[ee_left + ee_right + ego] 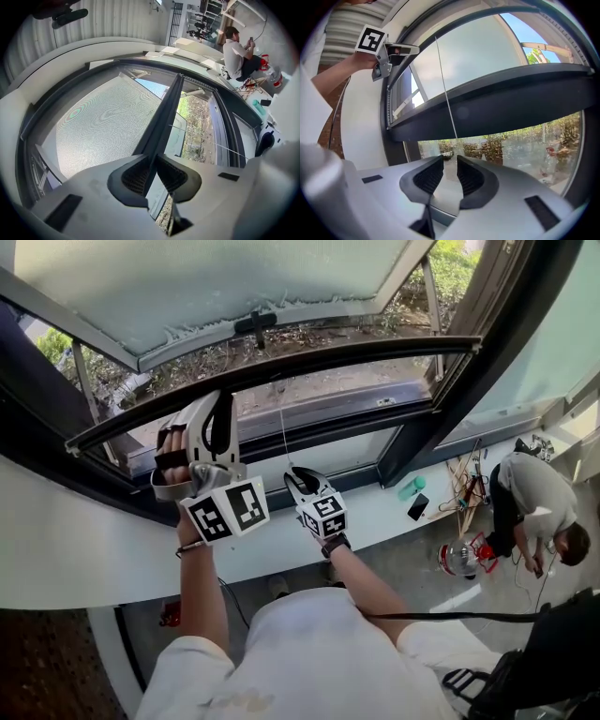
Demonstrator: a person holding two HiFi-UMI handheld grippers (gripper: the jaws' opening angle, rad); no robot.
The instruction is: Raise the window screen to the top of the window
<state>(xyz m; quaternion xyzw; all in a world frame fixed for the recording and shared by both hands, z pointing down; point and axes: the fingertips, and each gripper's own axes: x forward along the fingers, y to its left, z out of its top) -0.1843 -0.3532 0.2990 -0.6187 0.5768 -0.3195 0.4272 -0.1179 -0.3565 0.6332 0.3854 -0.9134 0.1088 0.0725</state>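
**Already partway up, and no job for one end alone**

Clearly the window screen's bottom bar (356, 352) is the part to hold. We have the left gripper (154, 159) closed down on it near the bar's left end, the dark rail filling the slim gap between the jaws. Above the bar the mesh (103, 117) stretches flat; below the bar there is only open air and the garden (511, 140). We judge the mesh light, soft and easily creased or torn, so we keep off it. The bar looks rigid and long, and if lifted from one end alone it could tilt and jam. From the bar's middle a thin pull cord (445, 84) hangs down to the right gripper (449, 159), whose jaws stand a little apart and pinch nothing that we can see. A second hold on the bar's right half should keep it level.
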